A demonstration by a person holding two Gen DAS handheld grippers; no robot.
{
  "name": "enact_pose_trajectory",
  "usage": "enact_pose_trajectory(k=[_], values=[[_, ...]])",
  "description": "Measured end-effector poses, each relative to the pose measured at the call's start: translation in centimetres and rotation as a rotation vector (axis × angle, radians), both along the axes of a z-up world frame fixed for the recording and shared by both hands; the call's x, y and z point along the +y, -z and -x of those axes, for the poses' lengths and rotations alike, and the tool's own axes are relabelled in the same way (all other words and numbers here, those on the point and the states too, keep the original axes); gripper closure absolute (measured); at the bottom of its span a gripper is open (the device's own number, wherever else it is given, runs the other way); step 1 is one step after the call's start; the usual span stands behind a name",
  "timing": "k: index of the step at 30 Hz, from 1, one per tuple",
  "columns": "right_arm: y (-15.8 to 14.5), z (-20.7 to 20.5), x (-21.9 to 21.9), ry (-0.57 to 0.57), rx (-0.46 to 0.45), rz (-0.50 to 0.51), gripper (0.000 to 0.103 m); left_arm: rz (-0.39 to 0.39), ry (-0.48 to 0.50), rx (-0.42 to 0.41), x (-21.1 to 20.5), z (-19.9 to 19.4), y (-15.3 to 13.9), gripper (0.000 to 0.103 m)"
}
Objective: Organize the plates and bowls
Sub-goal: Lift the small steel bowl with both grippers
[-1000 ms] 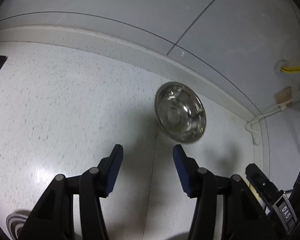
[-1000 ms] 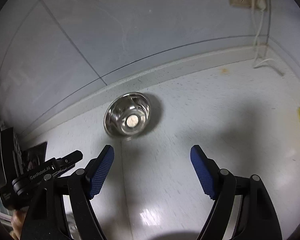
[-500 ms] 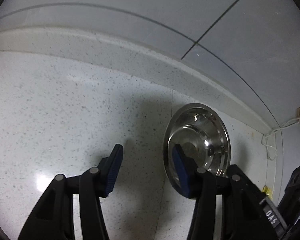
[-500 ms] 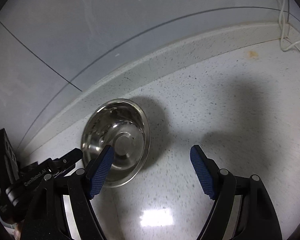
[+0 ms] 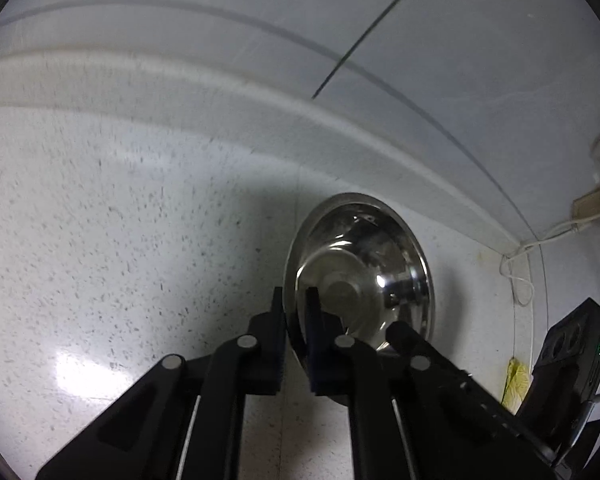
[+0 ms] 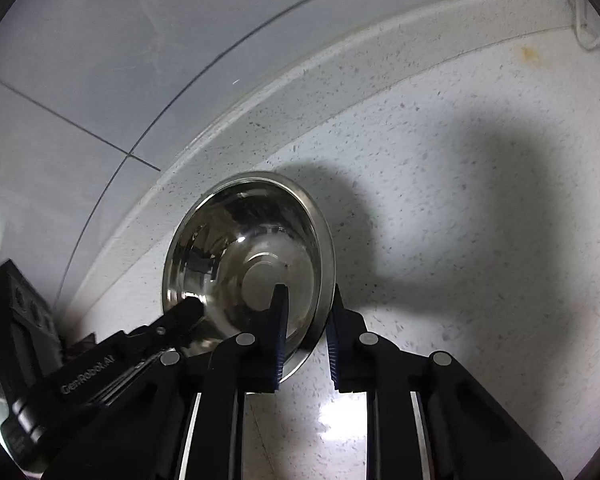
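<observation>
Speckled white countertop ran to a pale tiled wall. Steel bowl sat near the backsplash. Left gripper pinched its left rim. Right gripper was closing, the right rim between its blue pads.

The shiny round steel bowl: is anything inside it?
The shiny round steel bowl holds no food, only reflections. One finger of the left gripper and one of the right gripper reach inside, hiding its near side.
</observation>
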State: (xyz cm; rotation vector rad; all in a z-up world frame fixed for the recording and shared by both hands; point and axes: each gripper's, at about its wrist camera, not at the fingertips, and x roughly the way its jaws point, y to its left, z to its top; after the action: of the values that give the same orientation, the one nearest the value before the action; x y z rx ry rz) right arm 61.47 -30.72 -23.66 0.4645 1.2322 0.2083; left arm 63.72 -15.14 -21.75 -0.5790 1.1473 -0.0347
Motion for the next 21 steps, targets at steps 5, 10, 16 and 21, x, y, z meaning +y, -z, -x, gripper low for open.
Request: enact_pose_trajectory(k=[5, 10, 16, 21], values=[[-1.8, 1.2, 0.2, -0.004, -0.051, -0.003, 0.089, -0.008, -0.007, -0.071, 0.0, 2.6, -3.4, 0.095], [-5.1, 3.5, -0.3, -0.009, -0.115, -0.026, 0.089, 0.019, -0.011, -0.14, 0.4, 6.3, -6.8, 0.095], [-8.9, 7.7, -0.8, -0.037, -0.18, -0.043, 0.089, -0.032, -0.012, -0.203, -0.8, 11.1, -10.7, 0.094], [-11.2, 10.7, -1.4, -0.057, -0.21, -0.068, 0.089, -0.063, -0.015, -0.254, -1.2, 15.3, -13.6, 0.094]])
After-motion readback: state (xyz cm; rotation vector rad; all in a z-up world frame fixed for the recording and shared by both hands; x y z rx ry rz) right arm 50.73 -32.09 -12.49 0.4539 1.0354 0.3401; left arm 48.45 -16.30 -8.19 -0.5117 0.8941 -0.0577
